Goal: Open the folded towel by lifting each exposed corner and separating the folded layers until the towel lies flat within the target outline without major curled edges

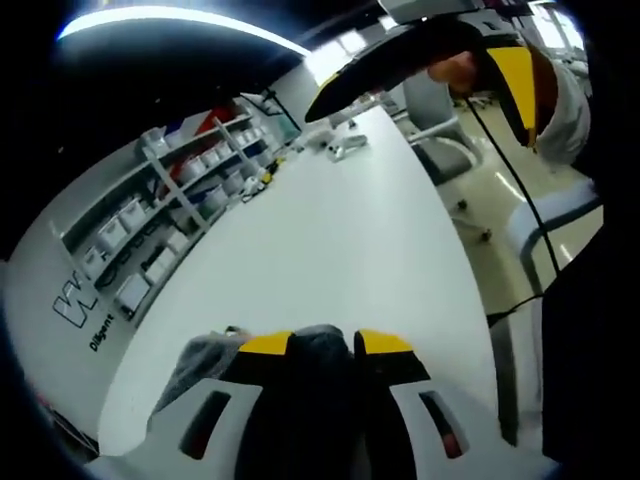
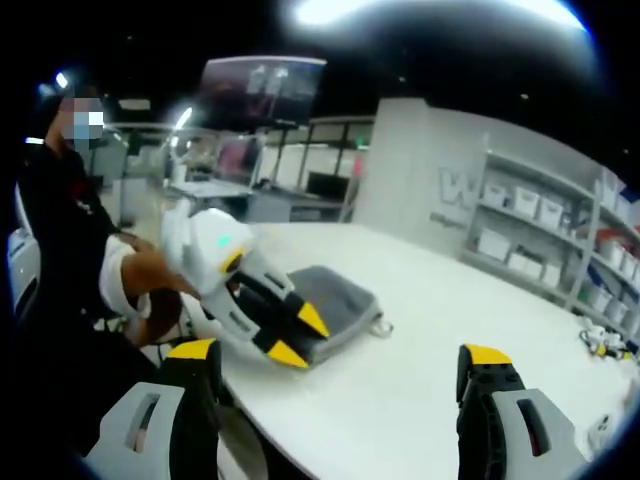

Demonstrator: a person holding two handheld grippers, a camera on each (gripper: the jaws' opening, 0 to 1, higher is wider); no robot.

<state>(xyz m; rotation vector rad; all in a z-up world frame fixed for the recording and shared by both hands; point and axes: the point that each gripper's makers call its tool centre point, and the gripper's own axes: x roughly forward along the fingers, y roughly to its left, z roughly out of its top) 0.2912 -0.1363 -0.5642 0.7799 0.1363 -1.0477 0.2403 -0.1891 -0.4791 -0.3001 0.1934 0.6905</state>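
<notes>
The grey folded towel [image 2: 335, 300] lies near the edge of the white table [image 2: 430, 400], close to the person. My left gripper [image 2: 300, 337] is at the towel's near edge, its yellow-tipped jaws shut on the stacked layers. In the left gripper view the grey towel [image 1: 320, 342] fills the narrow gap in my left gripper [image 1: 325, 345] and bulges out to the left. My right gripper [image 2: 340, 352] hovers above the table a short way from the towel, jaws wide open with nothing between them. It also appears as my right gripper [image 1: 470, 50] high over the far end of the table.
Shelves with white bins [image 1: 180, 190] line the wall beside the table [image 1: 330, 230]. Small items [image 1: 335, 145] lie at its far end. An office chair [image 1: 450, 140] stands off the table's right side. A person's sleeve [image 2: 120, 280] holds the left gripper.
</notes>
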